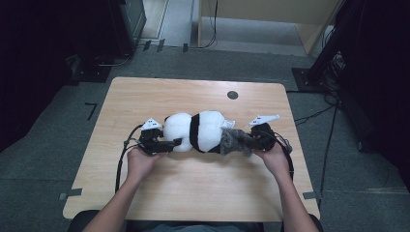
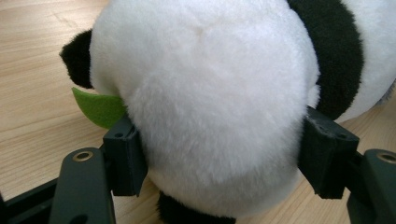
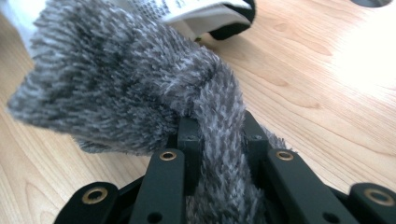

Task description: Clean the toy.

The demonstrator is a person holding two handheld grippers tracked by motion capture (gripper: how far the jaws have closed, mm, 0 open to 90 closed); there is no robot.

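Grey fuzzy cloth (image 3: pixel 140 93) pinched in right gripper (image 3: pixel 217 135); elsewhere, panda's green leaf (image 2: pixel 99 108).

Left gripper (image 1: pixel 167 143): black body, small pale grey three-cornered plate on top, thick black cable looping off its near side. In the left gripper view, two black jaws, blocky pads, matte surface, a brass-ringed hole in each arm.

Right gripper (image 1: pixel 247 141): black body, grey three-cornered plate on top, black cable trailing from its outer side. In the right gripper view, flat angular black links with several brass-ringed holes.

Left hand (image 1: pixel 141 162), right hand (image 1: pixel 274 158): bare, forearms bare, no sleeves visible.
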